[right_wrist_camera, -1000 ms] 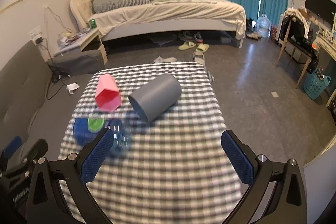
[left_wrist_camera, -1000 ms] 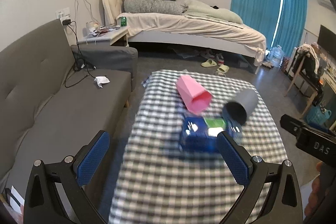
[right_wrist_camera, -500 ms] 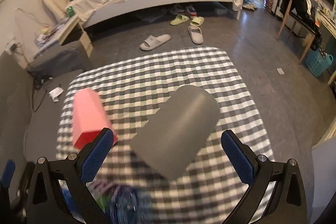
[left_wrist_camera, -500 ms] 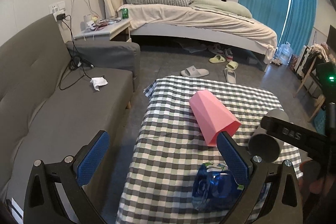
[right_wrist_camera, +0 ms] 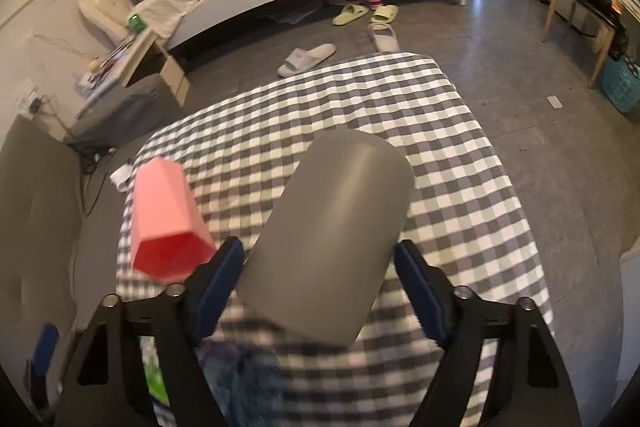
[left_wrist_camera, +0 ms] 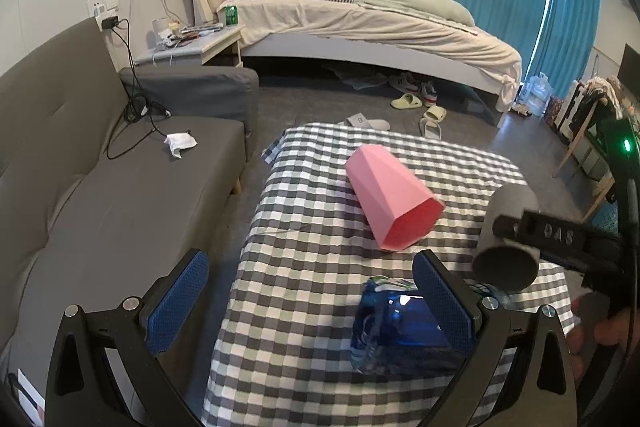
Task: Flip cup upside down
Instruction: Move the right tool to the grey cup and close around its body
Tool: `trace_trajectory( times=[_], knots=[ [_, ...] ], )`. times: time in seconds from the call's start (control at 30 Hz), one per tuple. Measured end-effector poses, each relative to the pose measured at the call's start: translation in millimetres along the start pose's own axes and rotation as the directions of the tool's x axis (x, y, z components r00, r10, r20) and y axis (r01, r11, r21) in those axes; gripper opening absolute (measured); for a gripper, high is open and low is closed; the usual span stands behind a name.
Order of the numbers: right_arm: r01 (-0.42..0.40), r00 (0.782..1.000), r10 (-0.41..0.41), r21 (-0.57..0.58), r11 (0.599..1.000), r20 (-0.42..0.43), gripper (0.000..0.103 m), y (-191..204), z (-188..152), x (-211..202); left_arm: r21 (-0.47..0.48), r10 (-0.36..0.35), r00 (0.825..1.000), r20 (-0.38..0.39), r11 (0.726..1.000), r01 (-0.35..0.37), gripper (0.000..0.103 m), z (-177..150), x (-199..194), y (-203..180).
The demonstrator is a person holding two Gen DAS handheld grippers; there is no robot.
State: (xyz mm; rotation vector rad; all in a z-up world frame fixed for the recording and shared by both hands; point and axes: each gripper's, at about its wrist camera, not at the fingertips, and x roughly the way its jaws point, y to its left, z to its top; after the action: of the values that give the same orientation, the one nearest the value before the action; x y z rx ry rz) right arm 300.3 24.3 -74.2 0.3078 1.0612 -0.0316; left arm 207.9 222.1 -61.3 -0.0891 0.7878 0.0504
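Note:
A grey cup [right_wrist_camera: 328,239] lies on its side on the checked tablecloth [right_wrist_camera: 460,187], its mouth toward me. My right gripper [right_wrist_camera: 320,279] has closed around its open end, a blue pad against each side. The cup also shows in the left wrist view [left_wrist_camera: 506,239], with the right gripper [left_wrist_camera: 560,239] across it. A pink faceted cup [left_wrist_camera: 390,201] lies on its side to the left, also in the right wrist view [right_wrist_camera: 164,215]. My left gripper [left_wrist_camera: 308,295] is open and empty, near the table's left front edge.
A blue plastic pack [left_wrist_camera: 400,327] lies on the cloth in front of the cups. A grey sofa [left_wrist_camera: 100,187] runs along the table's left. A bed [left_wrist_camera: 360,23], slippers [right_wrist_camera: 308,57] on the floor and a wooden chair [right_wrist_camera: 580,3] lie beyond.
My right gripper has moved in over the grey cup and narrowed from wide open onto its sides. The left gripper has moved slightly closer to the table, still open.

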Motion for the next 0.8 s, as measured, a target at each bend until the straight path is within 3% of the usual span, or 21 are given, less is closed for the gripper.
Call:
trace_trajectory(
  times=[0.23,0.4,0.6,0.8],
  knots=[
    [-0.051,0.997,0.047,-0.057,0.997,-0.055,0.066,-10,-10,-9,-0.015,-0.016,1.0,0.019,1.0,0.016,0.103,-4,-29,-2],
    [-0.019,0.999,0.015,-0.085,0.996,-0.049,0.073,2,-9,6,-0.005,-0.002,1.0,0.029,1.0,0.002,0.103,-16,-48,0],
    [-0.037,0.997,0.028,-0.118,0.992,-0.075,0.073,2,-12,14,-0.002,0.023,1.0,0.005,1.0,-0.023,0.103,-24,-49,13],
    [-0.006,0.996,-0.011,-0.196,0.981,-0.087,0.073,-23,-58,-19,-0.004,0.007,1.0,0.013,1.0,-0.007,0.103,-29,-53,12]
  ],
)
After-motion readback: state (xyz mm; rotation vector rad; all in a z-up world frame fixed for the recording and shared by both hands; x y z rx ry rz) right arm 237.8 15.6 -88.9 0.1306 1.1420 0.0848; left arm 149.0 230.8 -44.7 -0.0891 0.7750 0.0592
